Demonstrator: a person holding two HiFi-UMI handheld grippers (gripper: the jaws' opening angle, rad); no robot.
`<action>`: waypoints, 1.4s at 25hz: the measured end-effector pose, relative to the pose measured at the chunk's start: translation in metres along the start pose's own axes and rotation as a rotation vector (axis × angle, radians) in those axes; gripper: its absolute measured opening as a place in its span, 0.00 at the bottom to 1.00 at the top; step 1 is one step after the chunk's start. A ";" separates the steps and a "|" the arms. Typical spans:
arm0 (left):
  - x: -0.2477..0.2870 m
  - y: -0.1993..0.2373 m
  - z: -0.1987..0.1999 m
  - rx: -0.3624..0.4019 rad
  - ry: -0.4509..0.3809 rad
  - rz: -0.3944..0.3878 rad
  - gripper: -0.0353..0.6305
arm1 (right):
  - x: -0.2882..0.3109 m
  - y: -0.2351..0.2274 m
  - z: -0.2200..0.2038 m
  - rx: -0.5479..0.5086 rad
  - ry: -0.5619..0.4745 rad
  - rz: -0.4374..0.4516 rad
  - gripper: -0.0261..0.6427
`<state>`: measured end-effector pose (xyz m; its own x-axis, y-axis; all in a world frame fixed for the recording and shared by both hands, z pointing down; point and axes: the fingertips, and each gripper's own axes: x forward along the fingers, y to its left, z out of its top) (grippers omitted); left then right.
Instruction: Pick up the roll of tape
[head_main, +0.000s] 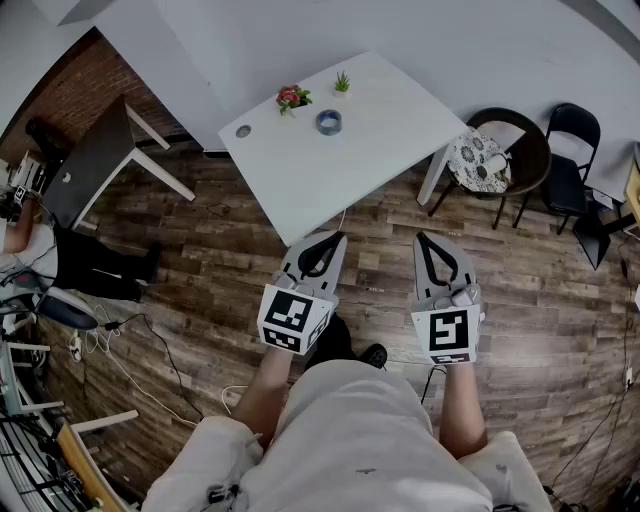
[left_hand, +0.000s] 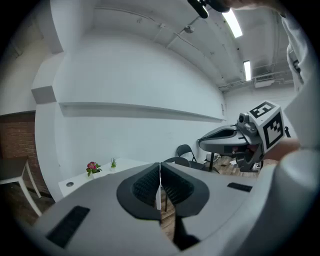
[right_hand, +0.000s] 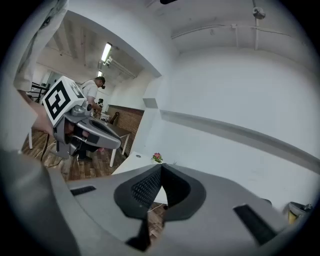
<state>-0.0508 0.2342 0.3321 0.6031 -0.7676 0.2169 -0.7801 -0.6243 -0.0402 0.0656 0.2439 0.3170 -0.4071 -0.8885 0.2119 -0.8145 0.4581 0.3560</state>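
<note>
Left gripper: jaws together, empty, short of the desk's near corner.
Right gripper: likewise closed on nothing.
Roll of tape: flat, near the desk's far edge.
Advice: probably open the jaws before reaching, then pinch one wall.

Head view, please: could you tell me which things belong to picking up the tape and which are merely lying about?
For the job: roll of tape, white table, left gripper, right gripper, both shut and empty.
Lying about: red flowers, small green plant, black chair, dark desk.
</note>
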 end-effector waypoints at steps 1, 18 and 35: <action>-0.002 0.001 -0.002 0.000 0.003 0.004 0.09 | -0.002 0.002 0.001 -0.001 -0.001 0.002 0.04; -0.019 -0.022 -0.013 -0.005 0.026 0.000 0.09 | -0.033 0.012 -0.014 0.032 0.017 0.024 0.05; 0.009 0.012 -0.010 -0.019 -0.018 -0.061 0.18 | 0.015 0.009 -0.009 0.080 0.032 0.042 0.05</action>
<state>-0.0562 0.2213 0.3434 0.6527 -0.7305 0.2007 -0.7444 -0.6676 -0.0091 0.0558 0.2349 0.3312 -0.4295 -0.8665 0.2545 -0.8276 0.4904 0.2730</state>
